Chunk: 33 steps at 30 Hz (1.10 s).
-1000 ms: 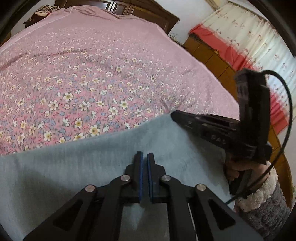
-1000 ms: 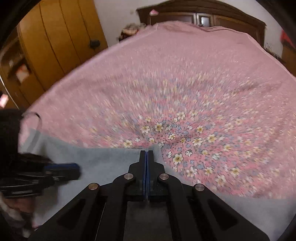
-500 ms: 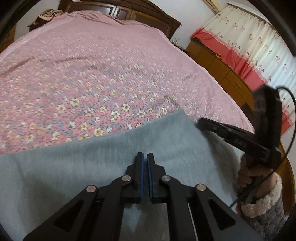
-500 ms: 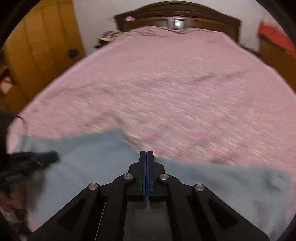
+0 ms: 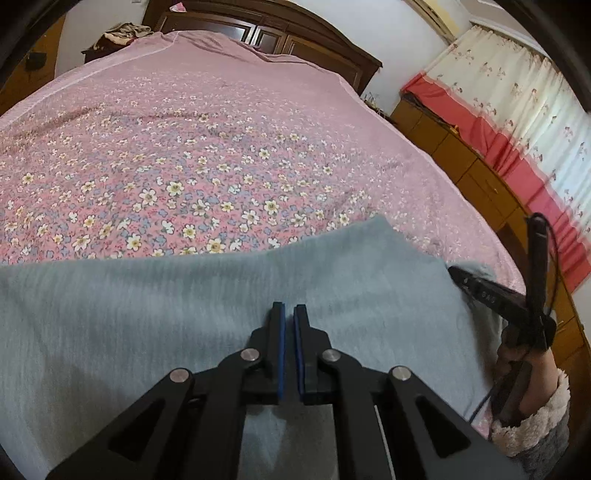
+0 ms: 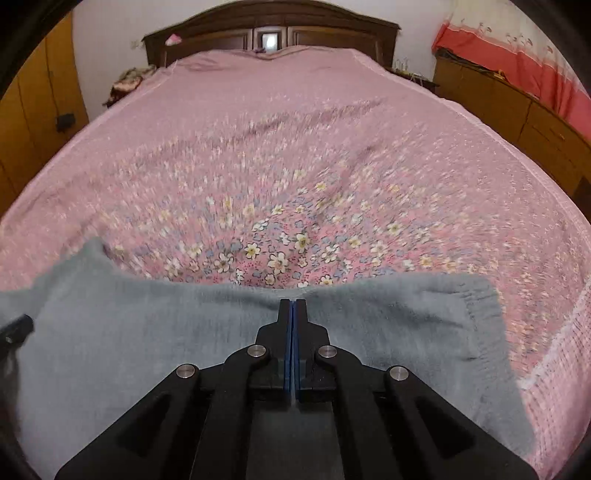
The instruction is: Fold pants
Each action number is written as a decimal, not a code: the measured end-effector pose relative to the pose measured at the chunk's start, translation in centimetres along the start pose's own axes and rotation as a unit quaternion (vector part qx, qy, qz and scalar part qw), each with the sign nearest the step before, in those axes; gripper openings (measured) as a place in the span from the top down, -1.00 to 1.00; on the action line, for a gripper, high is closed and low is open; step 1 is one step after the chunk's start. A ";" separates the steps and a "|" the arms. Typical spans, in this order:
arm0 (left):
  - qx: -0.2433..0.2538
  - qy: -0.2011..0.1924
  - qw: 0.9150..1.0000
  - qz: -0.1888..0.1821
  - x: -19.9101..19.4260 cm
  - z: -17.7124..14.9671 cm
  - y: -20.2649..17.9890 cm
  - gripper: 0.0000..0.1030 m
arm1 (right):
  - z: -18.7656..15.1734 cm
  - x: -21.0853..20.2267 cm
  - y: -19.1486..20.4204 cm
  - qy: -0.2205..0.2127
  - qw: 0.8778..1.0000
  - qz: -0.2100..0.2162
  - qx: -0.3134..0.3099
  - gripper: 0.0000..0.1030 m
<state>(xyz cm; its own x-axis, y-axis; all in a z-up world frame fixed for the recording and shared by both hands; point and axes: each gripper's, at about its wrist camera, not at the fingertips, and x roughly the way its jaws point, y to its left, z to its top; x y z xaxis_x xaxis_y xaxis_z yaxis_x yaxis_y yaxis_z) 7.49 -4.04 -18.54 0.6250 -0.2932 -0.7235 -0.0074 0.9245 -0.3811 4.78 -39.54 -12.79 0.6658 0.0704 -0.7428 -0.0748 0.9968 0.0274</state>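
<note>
Left wrist view: the left claw (image 5: 289, 314) sits at 6 o'clock over the pants (image 5: 184, 302), its blue pads a narrow slot apart with nothing visibly between them. The grey-blue pants lie flat across the near edge of the bed (image 5: 221, 147), covering the lower half of the view. At 4 o'clock the right claw (image 5: 456, 275) touches the pants' right edge; its state cannot be told from here. A curtain (image 5: 517, 110) hangs at 2 o'clock.

Right wrist view: the right claw (image 6: 292, 314) is at 6 o'clock, pads pressed together at the pants' (image 6: 147, 332) far edge; whether cloth is pinched between them cannot be told. The ribbed hem (image 6: 480, 317) lies at 3 o'clock. The headboard (image 6: 269, 29) stands at 12 o'clock.
</note>
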 end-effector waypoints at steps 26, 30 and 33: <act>0.075 0.011 0.997 0.009 -2.3 -4.3 -10.3 0.92 | -9.4 -7.1 -4.7 0.044 0.997 0.008 0.065 1.00; 0.062 0.045 0.997 0.009 -1.0 -5.4 -9.8 0.92 | -10.3 -11.2 -4.1 -0.031 0.997 0.021 0.070 1.00; 0.093 0.014 0.995 0.012 -2.9 -5.6 -10.4 0.82 | -11.2 -9.5 -2.6 0.023 0.998 0.025 0.044 1.00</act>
<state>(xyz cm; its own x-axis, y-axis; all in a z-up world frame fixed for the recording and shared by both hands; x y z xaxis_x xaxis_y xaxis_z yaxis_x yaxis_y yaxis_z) 1.39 -14.20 -15.74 0.6043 -0.2755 -0.7476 0.1249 0.9595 -0.2527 -9.66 -43.21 -13.25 0.6276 0.1209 -0.7691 -0.0401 0.9916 0.1232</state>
